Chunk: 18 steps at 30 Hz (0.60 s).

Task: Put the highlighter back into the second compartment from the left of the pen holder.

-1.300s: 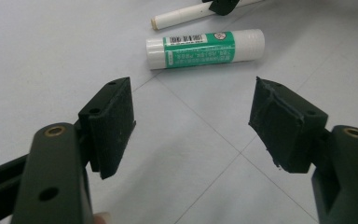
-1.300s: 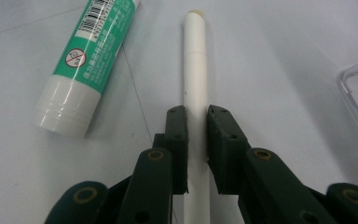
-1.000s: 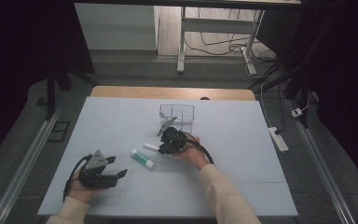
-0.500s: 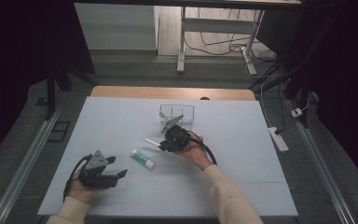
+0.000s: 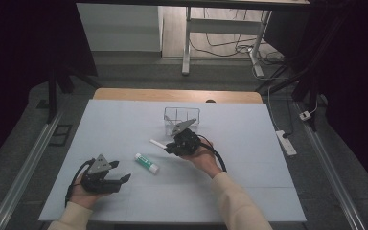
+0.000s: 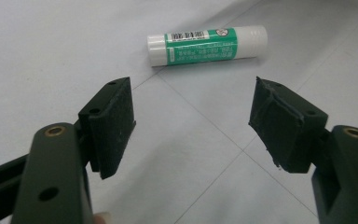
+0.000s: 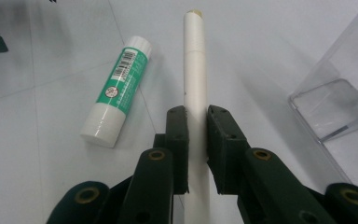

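White and cylindrical, the thin stick (image 7: 195, 74) is clamped between the pads of the right hand-held gripper (image 7: 196, 140), whose jaws are closed down to the stick's narrow width. In the high view the stick (image 5: 157, 143) juts out to the left of the right hand-held gripper (image 5: 175, 145), near the clear container (image 5: 181, 115) and apart from the surface (image 5: 268, 182).

Risks from this position:
- Slip or rotation. The stick is smooth, round and slender, gripped near one end; the long free end gives leverage, so any knock or quick swing could pivot it in the pads or drop it.
- Collision. The clear container has thin, rigid, transparent walls that are hard to judge. A stick tip that catches the rim could tip or push the light container.
- Misplacement. A level stick may bridge the rim rather than fall inside; tilting it would likely help.

The left hand-held gripper (image 5: 117, 172) rests low at the near left of the surface with its jaws wide apart and nothing between them. Its flat, matte black pads (image 6: 114, 123) show scuffed edges. Ahead of it lies the glue stick (image 6: 207, 44), a stubby white cylinder with a glossy green printed label, liable to roll if nudged. The surface is pale, matte and smooth, crossed by faint seam lines.
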Available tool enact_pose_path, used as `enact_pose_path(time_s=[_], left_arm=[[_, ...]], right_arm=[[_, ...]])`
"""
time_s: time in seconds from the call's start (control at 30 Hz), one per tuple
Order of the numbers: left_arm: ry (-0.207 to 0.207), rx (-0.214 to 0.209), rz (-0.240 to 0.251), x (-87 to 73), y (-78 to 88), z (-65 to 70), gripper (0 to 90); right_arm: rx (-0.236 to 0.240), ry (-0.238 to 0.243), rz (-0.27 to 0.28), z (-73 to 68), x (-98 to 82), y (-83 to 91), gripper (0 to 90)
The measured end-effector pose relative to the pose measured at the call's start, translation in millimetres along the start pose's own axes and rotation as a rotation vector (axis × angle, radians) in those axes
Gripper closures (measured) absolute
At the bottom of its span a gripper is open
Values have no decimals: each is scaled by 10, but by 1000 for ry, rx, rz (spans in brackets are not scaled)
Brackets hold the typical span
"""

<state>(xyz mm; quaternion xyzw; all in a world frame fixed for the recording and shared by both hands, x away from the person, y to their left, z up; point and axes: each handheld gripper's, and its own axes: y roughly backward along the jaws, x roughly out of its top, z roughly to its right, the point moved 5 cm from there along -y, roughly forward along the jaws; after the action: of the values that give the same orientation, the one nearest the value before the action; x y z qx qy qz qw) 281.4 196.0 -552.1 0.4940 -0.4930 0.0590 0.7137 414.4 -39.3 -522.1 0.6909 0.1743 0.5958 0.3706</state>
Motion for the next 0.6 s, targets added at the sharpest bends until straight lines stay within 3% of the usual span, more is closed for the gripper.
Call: enact_pose_path(time_s=[0.6], left_arm=[[-1, 2, -5, -8, -7, -2, 303]], right_arm=[[-22, -35, 131, 9, 4, 254, 779]])
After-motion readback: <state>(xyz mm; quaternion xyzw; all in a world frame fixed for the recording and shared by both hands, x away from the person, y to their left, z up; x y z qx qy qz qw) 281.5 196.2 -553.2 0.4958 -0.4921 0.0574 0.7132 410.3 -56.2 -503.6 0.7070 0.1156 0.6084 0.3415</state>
